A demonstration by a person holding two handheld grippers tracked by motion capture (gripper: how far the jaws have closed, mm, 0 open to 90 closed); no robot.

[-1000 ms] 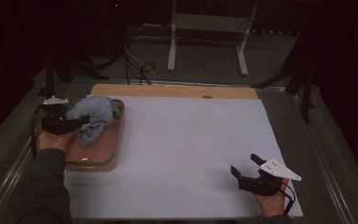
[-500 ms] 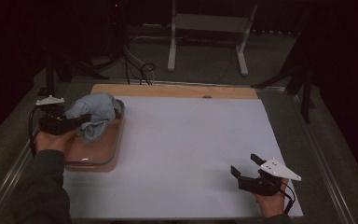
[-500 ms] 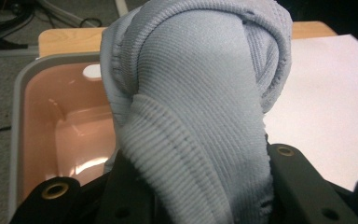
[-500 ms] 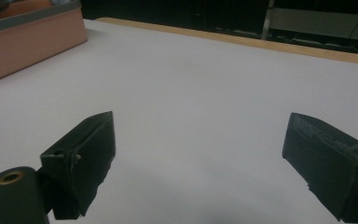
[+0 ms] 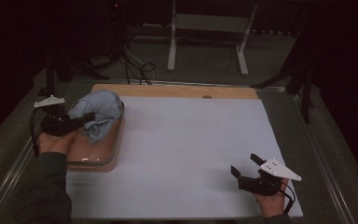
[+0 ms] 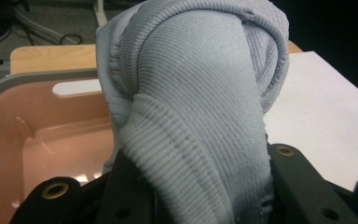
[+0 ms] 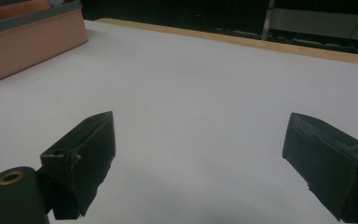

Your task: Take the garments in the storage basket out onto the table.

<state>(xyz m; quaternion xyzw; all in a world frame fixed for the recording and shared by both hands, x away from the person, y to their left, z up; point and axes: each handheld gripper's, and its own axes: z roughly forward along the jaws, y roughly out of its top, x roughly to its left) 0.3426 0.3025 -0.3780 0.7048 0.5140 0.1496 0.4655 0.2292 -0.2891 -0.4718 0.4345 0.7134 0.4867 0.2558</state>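
Your left gripper (image 5: pixel 77 122) has its jaws clamped on a bunched, ribbed light-blue cloth (image 5: pixel 98 112), and the bundle hangs just above the pink plastic tub (image 5: pixel 114 149) at the left edge of the table. In the left gripper view the cloth (image 6: pixel 191 107) bulges up between the jaws, with the tub's open cavity (image 6: pixel 42 140) below and to the left. Your right gripper (image 5: pixel 247 173) rests low at the near right of the white mat (image 5: pixel 191 140), jaws spread wide with nothing between them.

The step in hand looks like carrying the cloth out of the tub and over to the mat. Lift straight up first, so that the trailing folds clear the tub's rim; a fold caught on that rim could drag the tub or pull the cloth from your grip. Keep the squeeze firm, since the knit is thick and springy. Then sweep right across the mat at an even height. Bring the right gripper in only when the cloth is over open mat, and take a loose edge rather than the bulk.
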